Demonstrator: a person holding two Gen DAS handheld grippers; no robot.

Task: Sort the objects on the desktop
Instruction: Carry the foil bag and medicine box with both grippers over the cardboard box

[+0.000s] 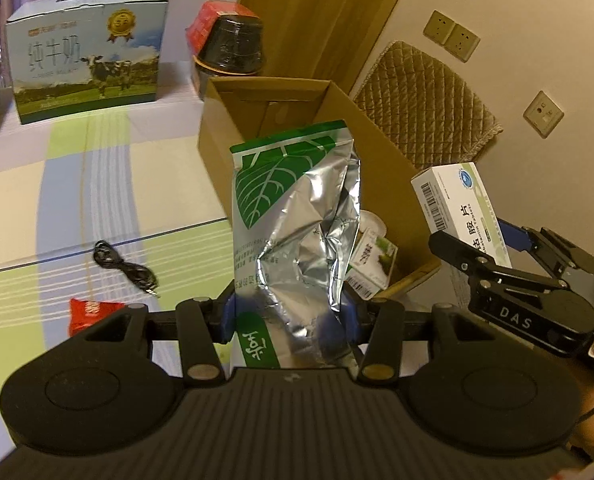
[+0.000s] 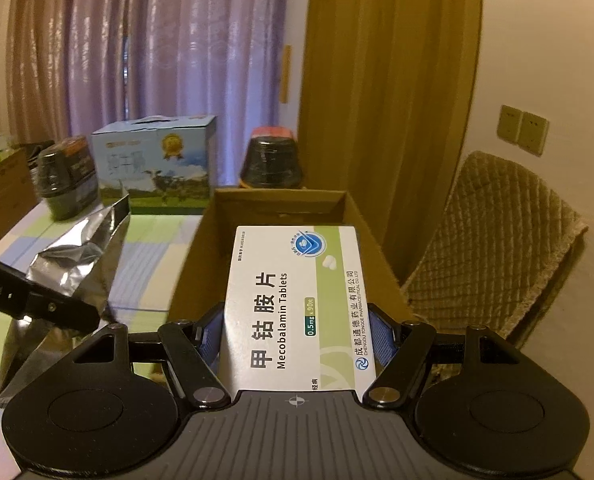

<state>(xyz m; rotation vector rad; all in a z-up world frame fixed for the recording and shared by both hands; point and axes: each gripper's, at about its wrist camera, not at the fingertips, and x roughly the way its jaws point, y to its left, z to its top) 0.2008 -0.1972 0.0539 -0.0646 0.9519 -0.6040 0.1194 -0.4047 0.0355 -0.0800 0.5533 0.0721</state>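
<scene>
Far: purple curtains (image 2: 157,48), wooden door (image 2: 385,100). Right: cream wall (image 2: 537,40), wall sockets (image 2: 523,129), quilted chair back (image 2: 497,248). Near: checked desk (image 1: 97,184). Warm, dim light.

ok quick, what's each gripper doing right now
Left gripper: shut on the foil bag.
Right gripper: shut on the tablet box.

- The left gripper (image 1: 289,316) is clamping a silver-green foil bag (image 1: 297,216) upright before the cardboard box (image 1: 381,168).
- The right gripper (image 1: 493,248) is holding a white medicine box (image 1: 461,204) (barcode showing).
</scene>
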